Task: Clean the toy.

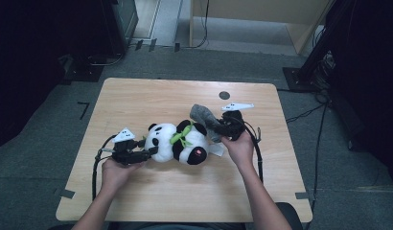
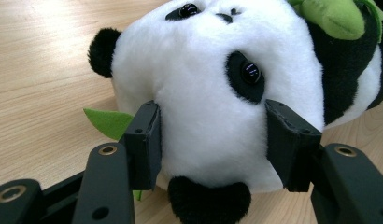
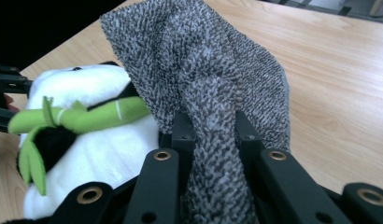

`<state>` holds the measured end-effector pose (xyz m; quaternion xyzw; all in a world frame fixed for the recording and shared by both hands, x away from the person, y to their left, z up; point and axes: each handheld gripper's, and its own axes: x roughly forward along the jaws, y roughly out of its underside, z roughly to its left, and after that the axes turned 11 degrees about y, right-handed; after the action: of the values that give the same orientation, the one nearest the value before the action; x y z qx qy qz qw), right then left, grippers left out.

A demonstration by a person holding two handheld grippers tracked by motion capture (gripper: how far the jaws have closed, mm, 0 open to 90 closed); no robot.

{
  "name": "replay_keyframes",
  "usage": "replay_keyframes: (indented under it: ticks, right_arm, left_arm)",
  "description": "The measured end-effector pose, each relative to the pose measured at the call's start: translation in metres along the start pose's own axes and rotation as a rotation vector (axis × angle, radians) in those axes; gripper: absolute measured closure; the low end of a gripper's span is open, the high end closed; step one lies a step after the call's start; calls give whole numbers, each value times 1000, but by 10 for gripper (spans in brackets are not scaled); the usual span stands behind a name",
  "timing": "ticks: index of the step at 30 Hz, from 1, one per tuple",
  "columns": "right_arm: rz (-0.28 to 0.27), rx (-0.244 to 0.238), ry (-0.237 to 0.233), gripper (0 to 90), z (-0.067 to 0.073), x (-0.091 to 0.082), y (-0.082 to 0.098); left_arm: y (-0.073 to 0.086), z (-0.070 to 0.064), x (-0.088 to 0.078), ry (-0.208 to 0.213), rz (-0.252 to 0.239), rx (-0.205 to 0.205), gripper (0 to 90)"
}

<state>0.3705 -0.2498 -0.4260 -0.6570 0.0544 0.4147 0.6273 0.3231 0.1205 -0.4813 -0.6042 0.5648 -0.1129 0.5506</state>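
A: What is held by the left tool (image 1: pixel 149 152)?

B: The head of the panda plush (image 1: pixel 178 143) is clamped between its jaws; in the left gripper view the pads (image 2: pixel 144 144) are seen pressed into the white fur on both sides of the face. The plush lies directly ahead of that tool, on its side on the counter (image 1: pixel 137 96).

A: How is the long axis of the plush set?

B: It runs from the left tool toward the right tool (image 1: pixel 218 125), head at the left, body and green bamboo sprig (image 1: pixel 181 135) in between.

A: And the right tool?

B: It is closed on a grey knitted cloth (image 1: pixel 203 115), pinched tight between the jaws in the right gripper view. The cloth stands up just ahead of that tool, touching the plush's body. The right hand is judged the nearer one for drawing the cloth over the plush, leftward along that axis.

A: The surface and the room?

B: A pale wood counter with rounded corners is seen, on grey carpet, with cables and dark stands around it.
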Motion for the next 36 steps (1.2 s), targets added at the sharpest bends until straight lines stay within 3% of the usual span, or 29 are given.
replay_keyframes:
  ticks: [10, 15, 21, 26, 32, 36]
  right_arm:
    - [75, 69, 75, 778, -30, 0, 13]
    - [22, 91, 91, 777, -34, -17, 11]
    - [-77, 46, 67, 776, -13, -44, -6]
    - [-99, -15, 18, 776, 13, -48, -15]
    - [-63, -86, -83, 776, 44, -33, -15]
    - [14, -116, -128, 776, 57, -11, -5]
  left_arm:
    - [-1, 1, 0, 0, 11, -4, 433]
    - [-2, 0, -1, 1, 18, -7, 433]
    - [-2, 0, -1, -1, 21, -4, 433]
    - [-2, 0, 0, -2, 17, -5, 433]
    - [-2, 0, 0, -2, 16, -6, 434]
    - [-2, 1, 0, 0, 19, -4, 435]
